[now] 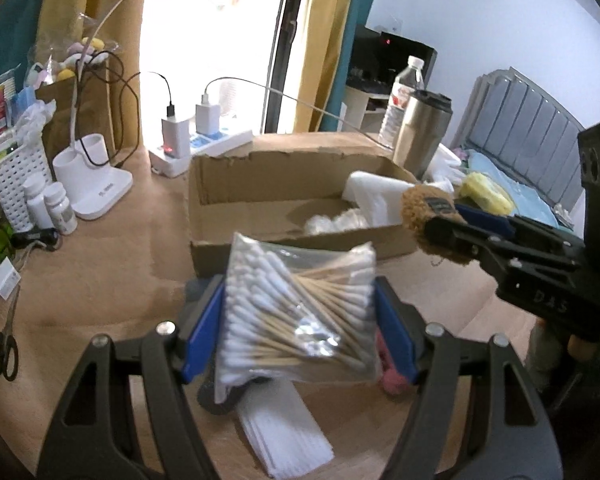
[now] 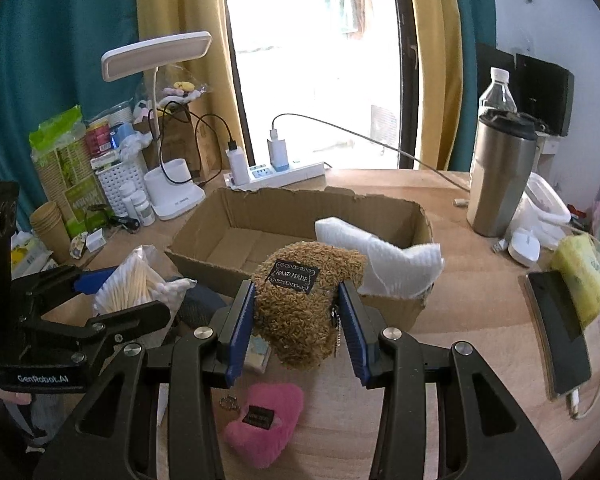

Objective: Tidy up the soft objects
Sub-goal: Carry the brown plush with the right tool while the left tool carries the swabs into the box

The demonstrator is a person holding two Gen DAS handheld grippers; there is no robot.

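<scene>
above the desk, left gripper [image 1: 300, 320] pinches a swab bag [image 1: 296, 312]; right gripper [image 2: 296, 312] clamps a brown plush [image 2: 300, 300]. the slick bag could slip out short of the box [image 2: 420, 220].

Left claw [image 1: 300, 320]: black moulded plastic frame with triangular cut-outs in the two arms. Silver round-headed screws sit at the linkage pivots. Each finger carries a blue pad [image 1: 204, 332] on its inner face. Seen from the right wrist view, its body bears white lettering "GenRobot.AI" on the side.

Right claw [image 2: 296, 312]: same build, black arms with triangular cut-outs, silver pivot screws, and blue ribbed pads [image 2: 354, 332]. In the left wrist view its housing shows raised lettering, partly legible as "DAS", and a tall black upright block with round recesses behind it.
</scene>
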